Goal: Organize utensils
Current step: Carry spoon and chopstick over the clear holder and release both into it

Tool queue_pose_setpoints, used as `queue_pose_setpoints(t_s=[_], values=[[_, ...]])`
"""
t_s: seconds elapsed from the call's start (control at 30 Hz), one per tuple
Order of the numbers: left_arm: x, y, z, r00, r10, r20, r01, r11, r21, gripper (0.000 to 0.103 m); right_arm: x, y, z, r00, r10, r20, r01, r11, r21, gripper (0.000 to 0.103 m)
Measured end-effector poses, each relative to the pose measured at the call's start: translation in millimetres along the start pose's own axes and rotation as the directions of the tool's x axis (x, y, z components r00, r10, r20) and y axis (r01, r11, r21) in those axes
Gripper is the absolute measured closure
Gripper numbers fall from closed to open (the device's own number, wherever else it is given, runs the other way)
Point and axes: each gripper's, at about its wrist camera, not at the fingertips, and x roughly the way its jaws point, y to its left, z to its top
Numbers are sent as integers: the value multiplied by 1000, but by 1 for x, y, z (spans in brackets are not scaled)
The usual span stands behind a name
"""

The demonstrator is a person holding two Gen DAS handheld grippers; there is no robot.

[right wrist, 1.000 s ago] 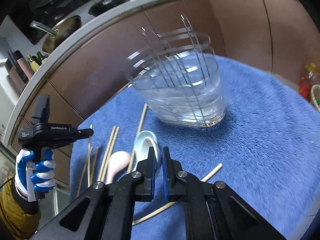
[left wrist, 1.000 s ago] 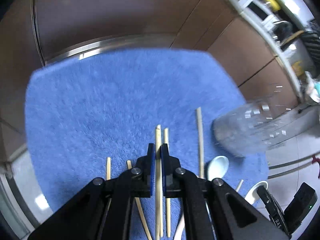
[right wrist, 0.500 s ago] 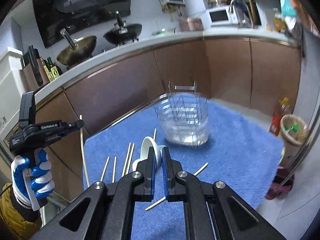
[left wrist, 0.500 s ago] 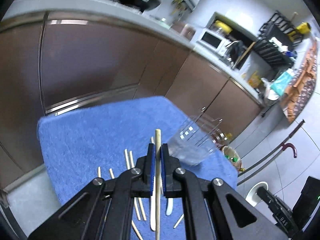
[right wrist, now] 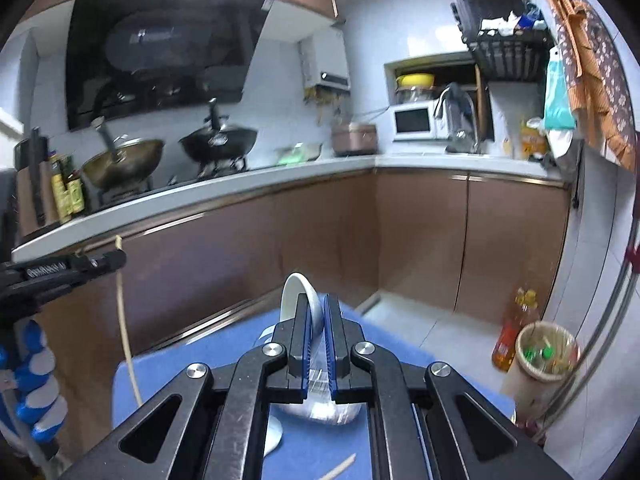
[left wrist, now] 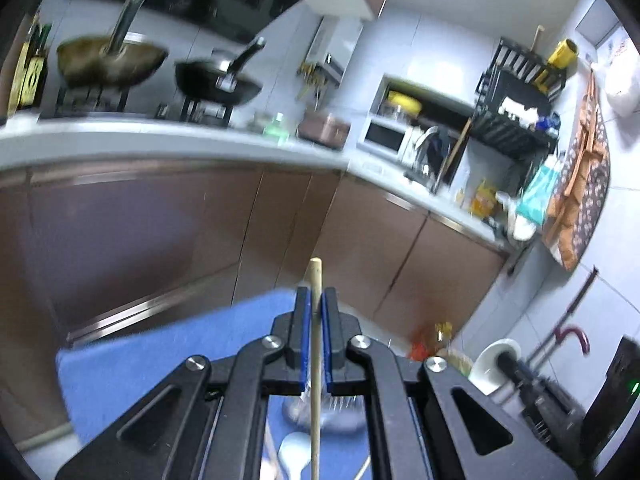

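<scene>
My left gripper (left wrist: 315, 300) is shut on a wooden chopstick (left wrist: 315, 360) whose tip sticks out past the blue pads. It is lifted well above the blue mat (left wrist: 160, 352). My right gripper (right wrist: 318, 308) is shut on a white ceramic spoon (right wrist: 294, 296), bowl up and forward. The clear utensil holder (right wrist: 320, 404) stands on the mat under both grippers, partly hidden by the fingers. In the right wrist view the left gripper (right wrist: 118, 258) shows at the left with its chopstick (right wrist: 126, 328) hanging down, held by a blue-and-white gloved hand (right wrist: 36, 380).
Another white spoon (left wrist: 294, 454) and a loose chopstick (right wrist: 338, 470) lie on the mat. Brown cabinets (right wrist: 420, 232) and a counter with pans (right wrist: 218, 144) stand behind. An oil bottle (right wrist: 514, 332) and a round bin (right wrist: 546, 354) stand on the floor to the right.
Both grippers have risen from the mat and tipped upward, carrying the chopstick and the spoon. The views now face the counter and wall instead of the mat.
</scene>
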Motion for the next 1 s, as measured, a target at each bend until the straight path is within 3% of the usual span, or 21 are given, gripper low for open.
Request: queue_pose_setpoints(t_s=[0.17,0.3,0.53,0.73,0.8,0.83,0.93,1.0], values=[[42,-31,14,995,19,95,-20,1000,3,98,45,-5,-1,997,-57,47,58,998,-7,96],[86,-41,2,991,55,122,-58,998,21,98,79,-8,-13,994,-98,50,98,995,-10,96],[153,-39,-41,991,97,97,-102,994,45,98,123,-8,-51,990,-143,12,143,990,-11,95],[181,-32,-79,992,100,81,-107,990,90,96,139,-12,-73,989,-145,-37,145,989,-16,93],[184,-28,-85,993,99,58,-103,991,87,96,138,-12,-77,989,-137,-48,136,991,-17,85],[184,-26,-87,994,96,50,-100,991,86,95,137,-13,-77,990,-129,-53,129,992,-13,82],[179,-23,-90,996,84,27,-87,992,93,76,132,-12,-76,991,-122,-60,121,993,-14,76],[169,-19,-90,997,77,29,-79,992,93,68,126,-12,-75,991,-124,-58,124,992,-9,68]])
